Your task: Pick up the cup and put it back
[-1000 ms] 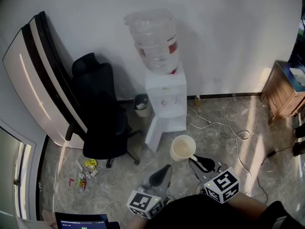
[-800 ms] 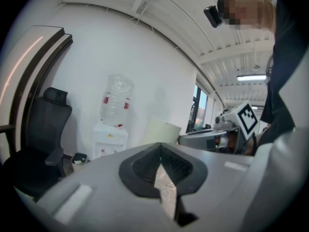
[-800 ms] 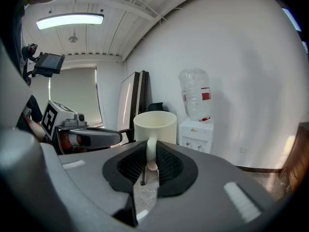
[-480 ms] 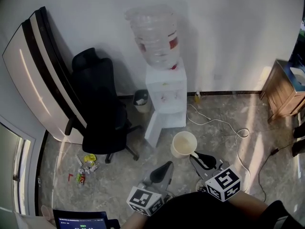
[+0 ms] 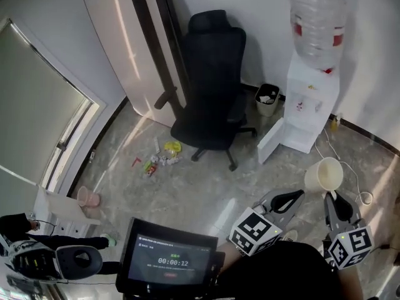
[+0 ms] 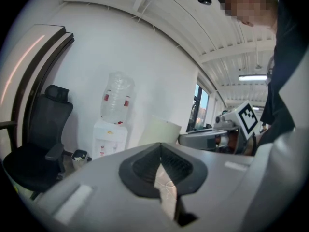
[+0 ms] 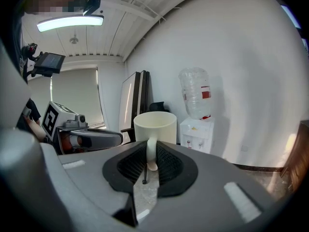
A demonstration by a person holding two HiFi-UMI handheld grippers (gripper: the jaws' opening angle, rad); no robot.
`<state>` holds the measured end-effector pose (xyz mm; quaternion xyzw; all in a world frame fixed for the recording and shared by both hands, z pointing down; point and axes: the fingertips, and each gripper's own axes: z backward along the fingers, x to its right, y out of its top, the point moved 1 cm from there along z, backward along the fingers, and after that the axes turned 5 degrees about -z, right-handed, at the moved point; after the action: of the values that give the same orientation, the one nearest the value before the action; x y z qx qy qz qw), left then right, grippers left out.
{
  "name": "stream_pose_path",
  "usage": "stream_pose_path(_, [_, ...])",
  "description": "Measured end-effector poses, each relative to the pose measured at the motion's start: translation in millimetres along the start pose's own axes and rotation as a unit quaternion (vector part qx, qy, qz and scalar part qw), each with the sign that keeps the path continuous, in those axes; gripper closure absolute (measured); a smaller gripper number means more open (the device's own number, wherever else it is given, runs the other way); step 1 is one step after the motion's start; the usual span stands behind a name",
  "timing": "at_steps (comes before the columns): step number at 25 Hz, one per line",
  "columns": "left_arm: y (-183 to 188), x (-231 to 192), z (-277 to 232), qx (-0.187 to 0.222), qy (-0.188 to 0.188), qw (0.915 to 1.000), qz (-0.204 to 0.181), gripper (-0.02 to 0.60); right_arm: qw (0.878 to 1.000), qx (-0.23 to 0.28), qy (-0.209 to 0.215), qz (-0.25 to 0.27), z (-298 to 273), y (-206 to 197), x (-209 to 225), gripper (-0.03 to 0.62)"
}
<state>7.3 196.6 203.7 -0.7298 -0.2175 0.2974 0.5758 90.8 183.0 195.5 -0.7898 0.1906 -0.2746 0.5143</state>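
We see the white floor-standing water dispenser (image 5: 309, 99), topped by a clear upturned bottle (image 5: 317, 17), set against the white wall, and a white door panel (image 5: 270, 141) swings out from the dispenser's base on its left side. Left of the dispenser sit a small dark waste bin (image 5: 267, 99) and, further on, a black mesh office chair (image 5: 212, 80). A tall white board with a black edge (image 5: 128, 49) leans on the wall further left still. In front of the dispenser the grey marbled floor (image 5: 206, 192) lies open, broken only by a scatter of litter (image 5: 159, 161) well to the dispenser's left and a white cable (image 5: 364, 197) looping near its foot. The cream ceramic mug with a loop handle (image 5: 324, 174) hangs in the air in front of the dispenser, apart from it, upright, its plain inside looking empty. Our right gripper (image 5: 329, 197) is clamped on the mug's handle, which stands between its black ribbed pads. Our left gripper (image 5: 292, 199), also in front of the dispenser and a little further left than the mug, touches nothing, its jaws pressed together and empty. We count one mug, one dispenser, one bottle, one bin, one chair and two grippers.
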Motion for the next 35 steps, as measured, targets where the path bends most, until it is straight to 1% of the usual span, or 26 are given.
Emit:
stream_pose_path(3, [-3,2,0,-0.005,0.003,1.0000,0.008,0.578,1.000,0.000,0.003,0.002,0,-2,1,0.542])
stream_pose_path(6, [-4,-1,2,-0.011,0.024,0.9995,0.015,0.578,1.000,-0.006,0.029,0.001,-9,-7,2,0.542])
stream_pose_path(8, [-12,11,-21,-0.004,0.035,0.9992,0.018,0.578,0.999,-0.014,0.039,0.001,1,-9,25,0.543])
stream_pose_path(9, [-19,23,-40,-0.002,0.034,0.9992,0.020,0.578,0.999,-0.019,0.034,-0.001,14,-10,42,0.542])
stream_pose_path(11, [-31,47,-68,-0.013,0.015,0.9994,0.029,0.578,0.999,-0.030,0.015,-0.009,39,-14,69,0.542])
stream_pose_path(12, [-32,51,-70,-0.024,0.008,0.9992,0.031,0.578,0.999,-0.035,0.009,-0.012,46,-16,75,0.542])
stream_pose_path(13, [-30,48,-64,-0.031,0.010,0.9991,0.029,0.578,0.999,-0.039,0.009,-0.011,50,-17,78,0.542])
stream_pose_path(15, [-22,34,-45,-0.029,0.035,0.9987,0.022,0.578,0.999,-0.046,0.019,-0.006,52,-17,78,0.543])
stream_pose_path(18, [-14,26,-28,-0.015,0.082,0.9963,0.021,0.578,0.997,-0.053,0.049,0.008,46,-17,72,0.542])
stream_pose_path(21, [-10,23,-15,-0.007,0.131,0.9909,0.030,0.578,0.994,-0.060,0.085,0.025,40,-16,66,0.542])
stream_pose_path(23, [-9,25,-6,-0.007,0.153,0.9875,0.035,0.578,0.992,-0.064,0.105,0.035,37,-15,62,0.542])
stream_pose_path(25, [-12,37,-5,-0.011,0.156,0.9870,0.038,0.578,0.990,-0.069,0.118,0.041,36,-14,58,0.543])
stream_pose_path(26, [-15,48,-9,-0.010,0.148,0.9881,0.039,0.578,0.989,-0.071,0.119,0.042,37,-14,56,0.543])
stream_pose_path(28, [-24,61,-15,-0.006,0.132,0.9904,0.042,0.578,0.991,-0.073,0.107,0.038,39,-14,52,0.543])
stream_pose_path(30, [-27,48,-5,-0.001,0.133,0.9901,0.044,0.578,0.992,-0.068,0.099,0.033,27,-17,47,0.543])
stream_pose_path(31, [-26,35,2,0.000,0.141,0.9890,0.043,0.578,0.992,-0.062,0.107,0.033,12,-17,40,0.543])
stream_pose_path(33, [-17,12,9,-0.013,0.157,0.9869,0.035,0.578,0.990,-0.052,0.129,0.033,-15,-13,28,0.543])
stream_pose_path(34, [-13,7,3,-0.024,0.159,0.9864,0.034,0.578,0.989,-0.053,0.133,0.030,-21,-14,31,0.543])
stream_pose_path(35, [-15,5,-8,-0.030,0.156,0.9866,0.038,0.578,0.990,-0.057,0.128,0.025,-23,-16,43,0.543])
